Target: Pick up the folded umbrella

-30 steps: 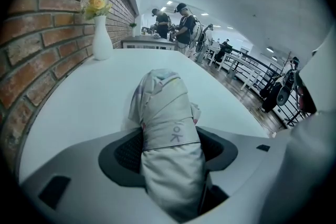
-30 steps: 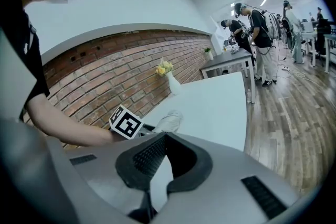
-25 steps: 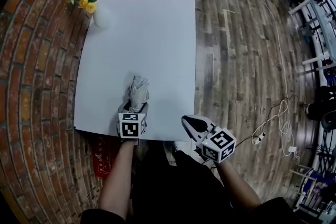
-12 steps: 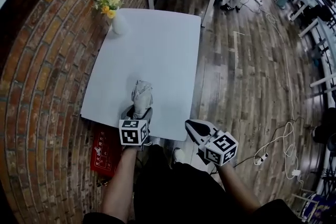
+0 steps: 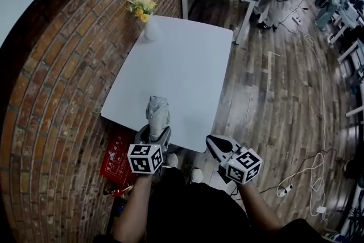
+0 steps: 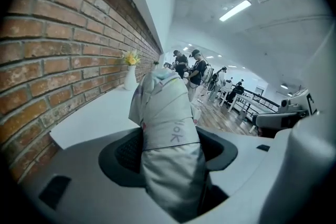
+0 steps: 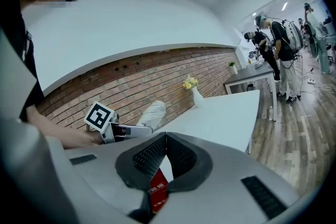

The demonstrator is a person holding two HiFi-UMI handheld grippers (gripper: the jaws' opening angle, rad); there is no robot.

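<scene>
Head view steeply down; gripper views near-level, sharing table [image 5: 182, 60]

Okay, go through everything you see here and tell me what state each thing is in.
folded umbrella: folded shut, held tilted upward, off the table.
left tool: shut on the folded umbrella.
right tool: jaws together, nothing held.
vase of flowers: upright at the table's far corner.
white table: standing along the brick wall, bearing only the vase.
red flat item: lying on the floor.
</scene>
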